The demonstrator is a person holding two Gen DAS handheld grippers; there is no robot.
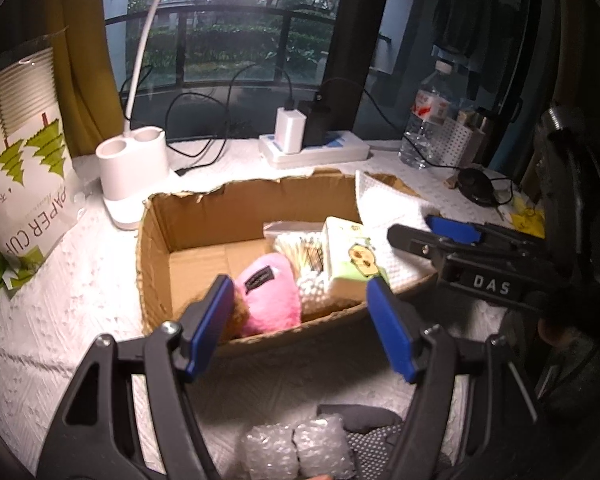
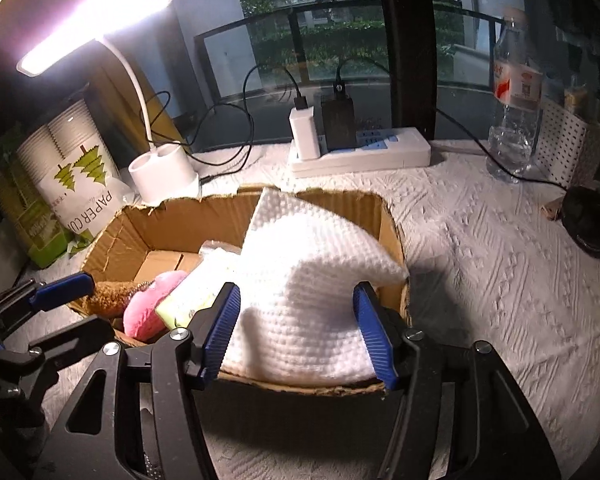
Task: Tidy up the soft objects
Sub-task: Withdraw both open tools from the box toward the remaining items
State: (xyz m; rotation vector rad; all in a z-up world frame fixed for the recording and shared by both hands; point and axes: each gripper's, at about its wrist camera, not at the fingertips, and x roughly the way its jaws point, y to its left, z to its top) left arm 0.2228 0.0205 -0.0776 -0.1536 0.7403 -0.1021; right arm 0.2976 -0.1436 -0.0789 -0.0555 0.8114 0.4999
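While the table (image 2: 500, 280) under its white embossed cover fills most of both views, we see the torn cardboard box (image 1: 180, 216) at the centre of each frame, open at the top. Draped over the box's right end lies a white waffle cloth (image 2: 308, 288); in the right wrist view it bulges up across the middle of the frame and hangs over the near rim.

Our right gripper (image 2: 298, 332) sits at the lower centre of its own view, jaws apart on either side of the cloth. Whether the blue pads (image 2: 220, 332) press the fabric we cannot tell for sure; they look to stand just beside it. No earlier view backs any more than that. Our left gripper (image 1: 300, 328) sits at the lower centre of the left wrist view, jaws apart with nothing between them, in front of the box's near wall.

Inside the box, we find a pink plush toy (image 1: 270, 292) near the front, a brown fuzzy thing (image 2: 108, 298) just left of it, a green-and-white packet (image 1: 348, 256) to its right, and a bag of cotton swabs (image 1: 300, 256) between.

At the upper left stand a white desk lamp (image 1: 134, 156) and a bag of paper cups (image 1: 24, 184). A power strip (image 2: 360, 152) lies at the upper centre, a water bottle (image 2: 514, 112) at the upper right. Bubble wrap (image 1: 296, 452) lies at the bottom edge of the left wrist view.
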